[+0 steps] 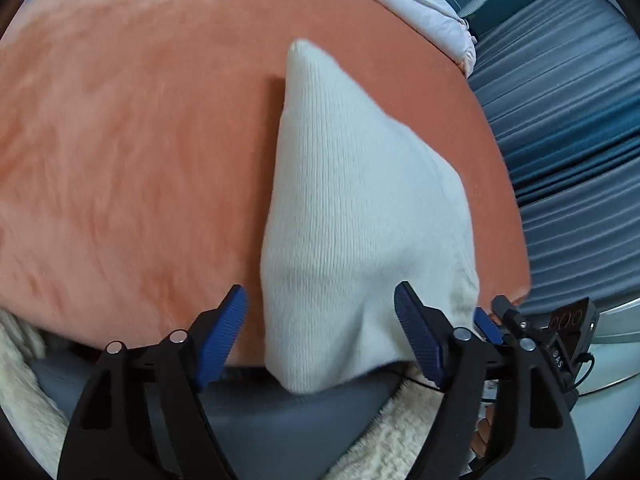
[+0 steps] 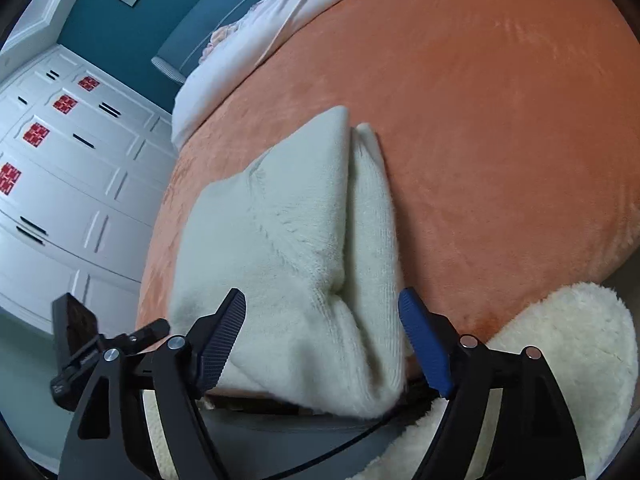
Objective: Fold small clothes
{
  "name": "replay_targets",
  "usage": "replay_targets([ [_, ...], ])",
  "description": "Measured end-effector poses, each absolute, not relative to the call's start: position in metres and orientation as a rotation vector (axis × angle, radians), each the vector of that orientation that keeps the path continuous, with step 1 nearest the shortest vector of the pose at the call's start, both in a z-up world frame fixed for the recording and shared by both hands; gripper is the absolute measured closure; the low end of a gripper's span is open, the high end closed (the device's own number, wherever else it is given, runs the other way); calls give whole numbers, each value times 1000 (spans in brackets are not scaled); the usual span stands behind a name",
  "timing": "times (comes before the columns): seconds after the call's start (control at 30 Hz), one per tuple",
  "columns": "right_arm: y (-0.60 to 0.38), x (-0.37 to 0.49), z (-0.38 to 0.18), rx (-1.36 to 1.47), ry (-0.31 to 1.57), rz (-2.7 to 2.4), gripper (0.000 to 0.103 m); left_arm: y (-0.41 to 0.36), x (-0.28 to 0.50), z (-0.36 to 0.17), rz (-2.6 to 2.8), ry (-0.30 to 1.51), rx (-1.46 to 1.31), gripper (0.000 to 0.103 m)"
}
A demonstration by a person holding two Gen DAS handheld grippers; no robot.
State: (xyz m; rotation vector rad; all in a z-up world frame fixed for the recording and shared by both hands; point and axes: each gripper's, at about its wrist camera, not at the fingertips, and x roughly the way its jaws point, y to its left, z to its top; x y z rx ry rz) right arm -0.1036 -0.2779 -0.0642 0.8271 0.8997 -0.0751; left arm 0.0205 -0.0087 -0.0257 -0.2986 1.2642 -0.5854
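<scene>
White knit fabric, a small folded garment (image 1: 356, 216), lies on an orange bed cover (image 1: 140, 140) near the bed's edge, its near end hanging slightly over the edge toward both cameras. In the right wrist view the garment (image 2: 296, 240) shows a fluffy folded layer on the left and a ribbed strip along its right side, with a crease running between them.

Both claws hover over the near end of the garment. The left claw (image 1: 320, 320) has its blue-padded fingers (image 1: 224, 336) spread wide apart, one at each side of the cloth, and neither pad presses on it. The right claw (image 2: 322, 324) is likewise spread, with the garment's near end showing between the fingers (image 2: 424, 344) and nothing gripped.

Beyond the orange cover lie white bedding (image 2: 248, 48) and a teal headboard (image 2: 200, 36). A white wardrobe (image 2: 72, 184) with red square stickers stands to the left in the right wrist view; blue-grey curtains (image 1: 568, 152) fill the right of the left wrist view. A cream fleece sleeve (image 2: 560, 360) shows behind the right claw.
</scene>
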Motion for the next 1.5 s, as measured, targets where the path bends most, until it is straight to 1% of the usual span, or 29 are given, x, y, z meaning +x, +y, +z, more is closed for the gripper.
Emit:
replay_targets([
  [0.03, -273, -96, -68, 799, 910, -93, 40, -12, 23, -26, -576, 1257, -281, 29],
  [0.07, -268, -86, -65, 761, 908, -94, 77, -15, 26, -27, -552, 1251, -257, 29],
  [0.1, -257, -78, -60, 711, 915, -103, 77, -18, 28, -27, -524, 1245, -236, 29],
  [0.13, -252, -76, -44, 654, 886, -94, 79, -21, 30, -24, -508, 1235, -229, 29],
  [0.17, -243, -78, -19, 602, 812, -50, 81, -24, 28, -17, -495, 1224, -230, 29],
  [0.23, -233, -83, 30, 539, 690, 31, 82, -17, 20, -8, -498, 1190, -233, 30],
  [0.27, -232, -86, 46, 528, 643, 56, 83, -14, 19, -6, -493, 1175, -220, 29],
  [0.33, -236, -86, 53, 518, 611, 57, 83, -16, 17, -4, -495, 1156, -191, 29],
  [0.4, -256, -76, 10, 534, 732, -49, 82, -18, 19, -10, -466, 1171, -155, 29],
  [0.43, -267, -66, -29, 551, 866, -98, 81, -20, 20, -14, -457, 1176, -140, 29],
  [0.47, -271, -56, -58, 586, 970, -129, 76, -21, 20, -20, -455, 1181, -127, 27],
  [0.5, -278, -64, -70, 669, 961, -125, 75, -14, 16, -27, -465, 1197, -120, 23],
  [0.53, -280, -71, -63, 709, 920, -121, 72, -9, 14, -30, -463, 1205, -114, 23],
  [0.57, -279, -77, -48, 702, 891, -129, 72, -7, 11, -28, -449, 1192, -104, 23],
  [0.63, -267, -90, -14, 584, 842, -207, 68, -3, 7, -23, -439, 1173, -78, 23],
  [0.73, -240, -105, 18, 461, 792, -173, 68, 17, 8, -14, -420, 1168, -139, 25],
  [0.8, -217, -107, 29, 443, 794, -50, 74, 31, 11, -10, -395, 1159, -176, 25],
  [0.87, -181, -97, 32, 429, 813, 68, 84, 41, 15, -5, -355, 1146, -172, 25],
  [0.97, -124, -78, 16, 324, 851, 180, 86, 47, 13, 5, -317, 1110, -142, 25],
  [1.0, -106, -69, -2, 300, 903, 205, 86, 47, 12, 8, -310, 1097, -129, 25],
  [1.07, -83, -43, -54, 264, 1075, 209, 86, 46, 10, 13, -300, 1070, -85, 24],
  [1.1, -80, -36, -70, 276, 1118, 220, 89, 46, 10, 14, -292, 1062, -63, 24],
  [1.17, -89, -38, -69, 377, 1105, 233, 89, 44, 11, 14, -283, 1063, -31, 24],
  [1.23, -105, -49, -52, 464, 1085, 234, 89, 42, 11, 14, -287, 1071, -28, 24],
  [1.3, -131, -66, -31, 532, 1015, 175, 89, 38, 13, 13, -291, 1079, -23, 24],
  [1.33, -149, -80, -18, 552, 965, 123, 88, 37, 14, 11, -297, 1079, -20, 24],
  [1.43, -197, -106, 3, 568, 881, -43, 75, 25, 15, 3, -315, 1099, -2, 24],
  [1.5, -222, -113, 5, 563, 873, -128, 62, 17, 15, 0, -324, 1104, 5, 24],
])
